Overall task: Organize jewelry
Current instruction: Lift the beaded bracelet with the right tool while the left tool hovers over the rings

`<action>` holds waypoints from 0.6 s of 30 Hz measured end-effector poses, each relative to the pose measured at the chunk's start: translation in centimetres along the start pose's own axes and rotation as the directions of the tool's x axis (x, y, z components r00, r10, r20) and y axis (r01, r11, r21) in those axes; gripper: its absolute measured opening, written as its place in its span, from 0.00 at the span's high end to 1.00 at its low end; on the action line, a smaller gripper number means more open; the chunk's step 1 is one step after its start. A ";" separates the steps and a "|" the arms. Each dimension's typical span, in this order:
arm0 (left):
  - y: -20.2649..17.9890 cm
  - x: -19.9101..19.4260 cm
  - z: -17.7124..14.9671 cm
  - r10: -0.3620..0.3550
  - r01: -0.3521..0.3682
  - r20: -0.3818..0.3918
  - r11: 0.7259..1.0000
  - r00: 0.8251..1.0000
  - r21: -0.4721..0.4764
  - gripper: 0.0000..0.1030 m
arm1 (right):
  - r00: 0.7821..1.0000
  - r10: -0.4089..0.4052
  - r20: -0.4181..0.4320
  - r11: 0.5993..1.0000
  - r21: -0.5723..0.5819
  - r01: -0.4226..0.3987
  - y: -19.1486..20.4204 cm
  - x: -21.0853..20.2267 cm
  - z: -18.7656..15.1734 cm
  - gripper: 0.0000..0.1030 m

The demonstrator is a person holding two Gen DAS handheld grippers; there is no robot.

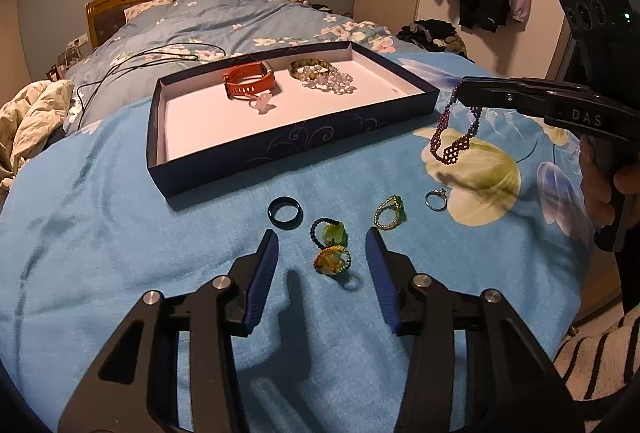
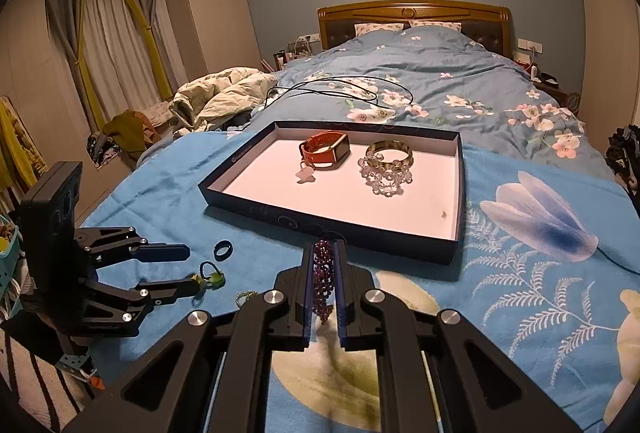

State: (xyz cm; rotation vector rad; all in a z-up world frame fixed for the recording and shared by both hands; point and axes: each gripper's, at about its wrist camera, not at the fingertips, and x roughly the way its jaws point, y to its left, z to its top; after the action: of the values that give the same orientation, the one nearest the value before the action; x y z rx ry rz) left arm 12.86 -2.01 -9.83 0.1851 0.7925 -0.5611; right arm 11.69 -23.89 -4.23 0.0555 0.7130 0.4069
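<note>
Right hand-held gripper [image 1: 456, 97] marked "DAS" | clamps purple bead bracelet [image 1: 454, 137]

right gripper [image 2: 324, 253]: clamped on purple beaded bracelet [image 2: 322, 281]
tray [image 2: 332, 219]: holds orange watch [image 2: 325, 149], gold bangle [image 2: 390, 153]
left gripper [image 2: 192, 267]: jaws apart, beside black ring [image 2: 223, 249]

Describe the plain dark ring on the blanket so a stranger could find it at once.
Start at the dark blue tray on the light blue blanket. Just in front of its near wall lies the dark ring, flat on the blanket. Unlike the beaded green-stone rings beside it, it is a smooth, plain, wide band with no stone.
</note>
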 end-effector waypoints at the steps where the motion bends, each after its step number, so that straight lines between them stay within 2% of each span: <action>1: 0.0 0.1 0.1 -0.004 0.004 -0.005 1.000 1.000 -0.001 0.60 | 1.000 0.001 0.000 1.000 0.001 -0.001 0.0 0.0 0.0 0.92; 18: 1.8 1.7 1.4 0.010 -0.012 -0.031 0.998 0.999 -0.063 0.64 | 1.000 0.024 -0.003 1.000 0.019 -0.024 -0.1 0.3 -0.3 0.92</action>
State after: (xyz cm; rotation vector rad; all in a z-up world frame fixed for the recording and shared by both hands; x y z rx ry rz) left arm 15.66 -1.69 -10.17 0.1403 0.8376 -0.5230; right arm 11.73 -23.84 -4.67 0.0809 0.7195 0.4231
